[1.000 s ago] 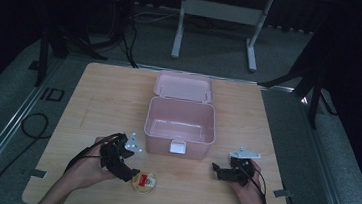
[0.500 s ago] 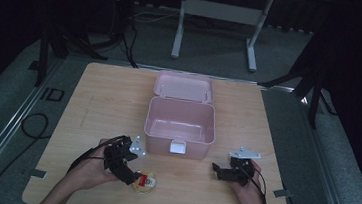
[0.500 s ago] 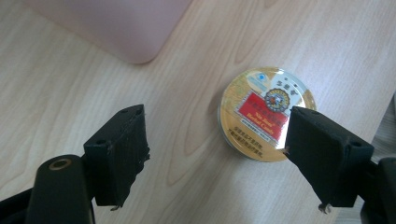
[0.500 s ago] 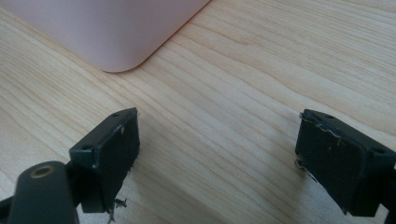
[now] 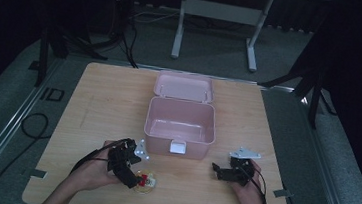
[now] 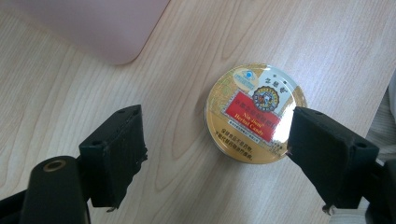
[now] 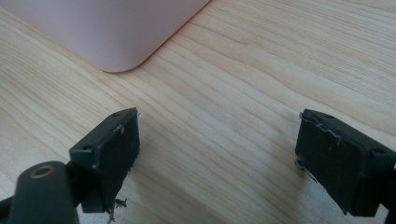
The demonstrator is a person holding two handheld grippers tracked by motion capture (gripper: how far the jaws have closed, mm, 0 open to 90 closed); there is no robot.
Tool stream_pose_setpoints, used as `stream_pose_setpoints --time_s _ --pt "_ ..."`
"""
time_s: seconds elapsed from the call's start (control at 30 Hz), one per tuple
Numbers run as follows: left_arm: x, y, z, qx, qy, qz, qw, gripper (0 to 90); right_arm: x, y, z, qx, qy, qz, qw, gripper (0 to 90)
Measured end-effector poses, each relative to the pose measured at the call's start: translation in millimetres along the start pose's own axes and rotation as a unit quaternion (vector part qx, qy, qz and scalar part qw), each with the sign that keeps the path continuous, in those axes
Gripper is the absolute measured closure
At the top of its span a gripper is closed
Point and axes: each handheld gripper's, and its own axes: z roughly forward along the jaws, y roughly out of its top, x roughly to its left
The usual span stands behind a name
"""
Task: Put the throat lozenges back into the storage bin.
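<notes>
Hovering left gripper [image 6: 215, 154] jaws wide astride tin [image 6: 255, 113].

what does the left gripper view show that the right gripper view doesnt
The left gripper view has a round gold tin with a red label lying flat on the table, between the open jaws of the left gripper and nearer the right-hand one. The right gripper view has bare wood between the open jaws of the right gripper. Both share the light wooden table and a rounded corner of the pink box at upper left.
</notes>
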Motion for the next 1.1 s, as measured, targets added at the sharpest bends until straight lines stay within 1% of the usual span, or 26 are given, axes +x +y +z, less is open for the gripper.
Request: stream_pose_setpoints --time_s 0.23,0.3,0.57,0.7,1.1 --pt "-2.9 2.1 4.2 0.006 -0.005 0.006 0.9999 18.3 0.0 0.0 0.0 0.000 0.000 0.000 1.0000 13.4" --pt "-3.6 2.8 5.6 0.010 -0.007 0.010 0.9999 18.0 0.0 0.0 0.0 0.000 0.000 0.000 1.0000 13.5" --pt "-5.8 5.9 11.9 0.025 -0.011 0.015 0.9995 16.3 0.0 0.0 0.0 0.000 0.000 0.000 1.0000 13.5" --pt "-7.3 7.3 14.3 0.028 -0.013 0.018 0.9994 16.3 0.0 0.0 0.0 0.000 0.000 0.000 1.0000 13.4" --pt "-13.3 10.4 22.0 0.046 -0.019 0.036 0.9981 16.2 0.0 0.0 0.0 0.000 0.000 0.000 1.0000 13.4"
